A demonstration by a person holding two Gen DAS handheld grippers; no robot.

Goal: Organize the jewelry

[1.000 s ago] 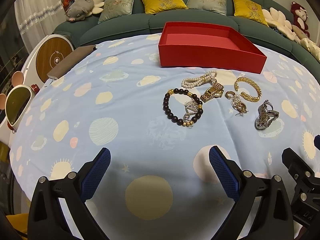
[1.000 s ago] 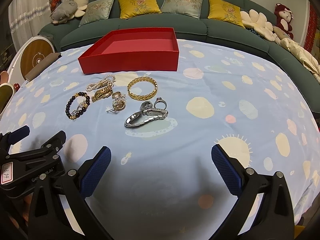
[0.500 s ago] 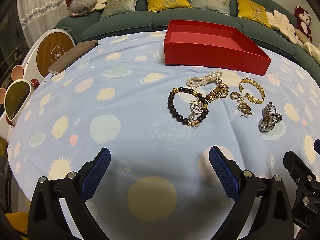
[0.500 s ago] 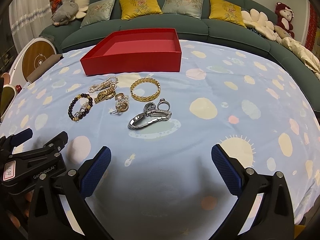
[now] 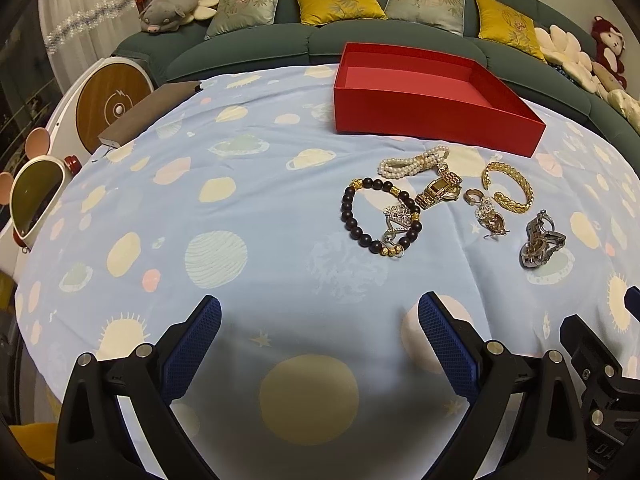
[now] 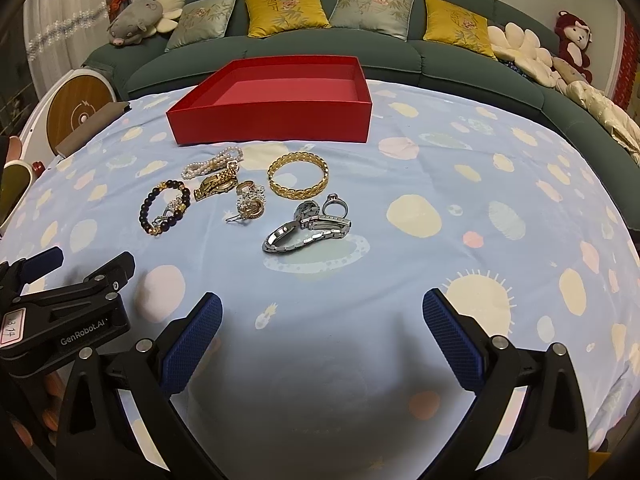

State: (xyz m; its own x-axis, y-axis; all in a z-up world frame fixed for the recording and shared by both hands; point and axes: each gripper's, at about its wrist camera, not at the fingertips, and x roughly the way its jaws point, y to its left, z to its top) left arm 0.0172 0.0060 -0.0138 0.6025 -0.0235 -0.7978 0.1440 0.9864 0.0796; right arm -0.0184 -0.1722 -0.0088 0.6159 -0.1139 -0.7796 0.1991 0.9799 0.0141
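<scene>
Both grippers [image 5: 319,330] [image 6: 322,326] agape, empty | planet-print cloth [image 5: 240,216] | green sofa [image 6: 440,56]

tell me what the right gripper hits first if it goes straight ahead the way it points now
Probably the silver watch: it lies nearest ahead of the open right gripper, slightly to its left, with bare tablecloth between. Depth is uncertain.

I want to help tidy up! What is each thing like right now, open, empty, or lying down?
Red box: open, empty.
Left gripper: open, empty.
Right gripper: open, empty.
Gold bangle: flat on the cloth.
Silver watch: clasp undone, on the cloth.
Dark bead bracelet: flat, beside the gold watch.
</scene>
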